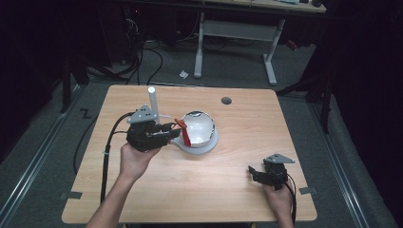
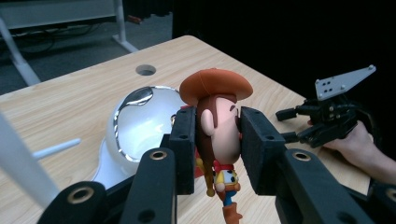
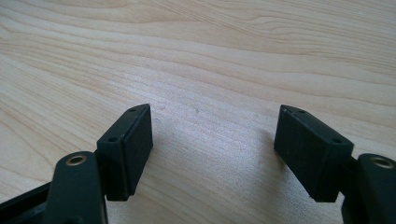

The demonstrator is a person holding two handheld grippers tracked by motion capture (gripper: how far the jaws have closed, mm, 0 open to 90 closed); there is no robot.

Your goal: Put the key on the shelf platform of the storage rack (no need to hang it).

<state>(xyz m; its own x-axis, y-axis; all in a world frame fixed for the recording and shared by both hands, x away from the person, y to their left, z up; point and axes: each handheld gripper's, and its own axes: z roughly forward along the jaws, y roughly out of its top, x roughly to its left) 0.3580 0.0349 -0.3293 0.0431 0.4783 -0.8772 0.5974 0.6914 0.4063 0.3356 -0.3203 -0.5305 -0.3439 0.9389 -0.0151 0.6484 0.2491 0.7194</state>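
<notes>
Orange cowboy hat, brown hair, peach plastic face: the small cowboy toy figure (image 2: 218, 122) is pinched by the head between the 2 black pads of the left gripper (image 1: 167, 130), so that one is clamped tight on the toy and carrying it off the light wooden table (image 1: 237, 180). In the left gripper view the figure's long axis runs roughly upright between the pads, hat on top and boots dangling below, with nothing under the boots but wood. The relation that matters, I'd say: the shiny white dome-shaped bowl on its pale grey base (image 1: 199, 129) sits just past the toy, toward the table's right edge, and in the high view the red bit of the figure already sits right at its left rim. Whether it's touching the rim I can't tell. So my guess is a short push further that way, then down, is all it needs. The white upright post (image 1: 152, 102) stands just behind the left gripper toward the far edge, worth minding if the hand swings back. The right gripper (image 1: 259, 173) is well apart from all this, down by the near right corner, jaws spread wide with bare wood between them, so the left hand is clearly the nearer one. Plenty of open table on the right half.
</notes>
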